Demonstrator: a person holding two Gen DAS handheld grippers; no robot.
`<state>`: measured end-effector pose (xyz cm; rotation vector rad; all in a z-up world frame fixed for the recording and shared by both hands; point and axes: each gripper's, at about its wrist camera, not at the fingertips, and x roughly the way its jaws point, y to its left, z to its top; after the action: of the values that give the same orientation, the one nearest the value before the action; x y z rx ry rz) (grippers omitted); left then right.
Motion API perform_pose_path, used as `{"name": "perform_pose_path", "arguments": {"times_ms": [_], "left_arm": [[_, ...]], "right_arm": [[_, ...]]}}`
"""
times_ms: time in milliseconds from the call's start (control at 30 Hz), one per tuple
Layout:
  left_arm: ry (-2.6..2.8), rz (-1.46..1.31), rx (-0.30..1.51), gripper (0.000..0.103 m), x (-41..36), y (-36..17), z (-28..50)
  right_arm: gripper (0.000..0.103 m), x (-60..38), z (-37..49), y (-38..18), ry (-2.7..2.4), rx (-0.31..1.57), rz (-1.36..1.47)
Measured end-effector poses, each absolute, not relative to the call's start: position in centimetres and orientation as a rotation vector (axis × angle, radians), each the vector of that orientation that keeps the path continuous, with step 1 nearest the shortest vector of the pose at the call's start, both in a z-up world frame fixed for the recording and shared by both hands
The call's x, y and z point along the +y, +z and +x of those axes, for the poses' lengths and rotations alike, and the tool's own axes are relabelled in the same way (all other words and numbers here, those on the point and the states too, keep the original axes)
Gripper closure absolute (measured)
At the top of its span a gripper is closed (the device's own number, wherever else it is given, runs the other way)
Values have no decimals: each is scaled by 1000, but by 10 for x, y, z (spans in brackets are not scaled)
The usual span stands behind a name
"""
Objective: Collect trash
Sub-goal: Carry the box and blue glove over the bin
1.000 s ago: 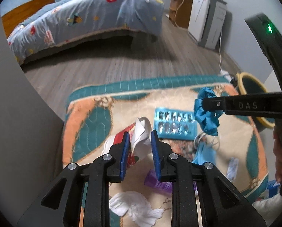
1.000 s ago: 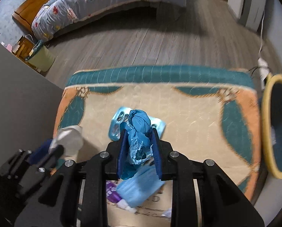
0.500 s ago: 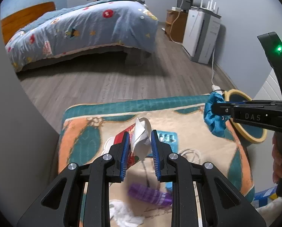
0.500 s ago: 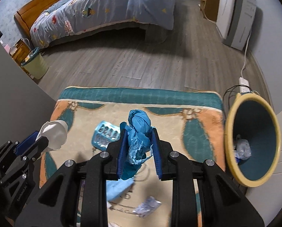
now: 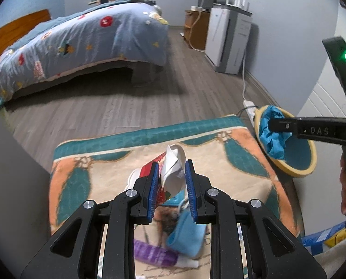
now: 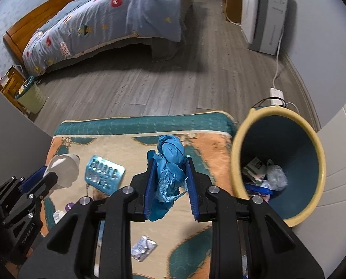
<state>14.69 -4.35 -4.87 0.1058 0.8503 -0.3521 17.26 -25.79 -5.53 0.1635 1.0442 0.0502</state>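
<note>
My left gripper point(image 5: 172, 169) is shut on a crumpled white and red paper wrapper point(image 5: 173, 167), held above the patterned mat point(image 5: 219, 162). My right gripper point(image 6: 169, 165) is shut on a crumpled blue glove point(image 6: 169, 160). In the left wrist view that blue glove point(image 5: 274, 137) hangs over the rim of the yellow trash bin point(image 5: 310, 169) at the right. The yellow bin point(image 6: 317, 153), teal inside, holds several pieces of trash and stands just right of my right gripper. The left gripper point(image 6: 41, 175) with its white wrapper point(image 6: 63, 169) shows at the left of the right wrist view.
On the mat point(image 6: 131, 139) lie a blue blister pack point(image 6: 104, 174), a foil wrapper point(image 6: 143, 247), a purple tube point(image 5: 154, 253) and a blue mask point(image 5: 186, 234). A bed point(image 5: 80, 41), a white cabinet point(image 5: 228, 39) and a power strip point(image 6: 276, 95) stand on the wooden floor beyond.
Both grippers rose and moved right with their loads. The blue glove went from above the blister pack to the bin's rim. The bin's inside came into the right wrist view.
</note>
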Motion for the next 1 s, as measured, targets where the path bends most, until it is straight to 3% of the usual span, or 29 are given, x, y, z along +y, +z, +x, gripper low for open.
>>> {"name": "perform_pose_path", "arguments": {"times_ms": [1000], "left_arm": [[-627, 314, 835, 79, -201, -69, 120]], "right_arm": [[78, -442, 155, -79, -206, 1058, 168]]}}
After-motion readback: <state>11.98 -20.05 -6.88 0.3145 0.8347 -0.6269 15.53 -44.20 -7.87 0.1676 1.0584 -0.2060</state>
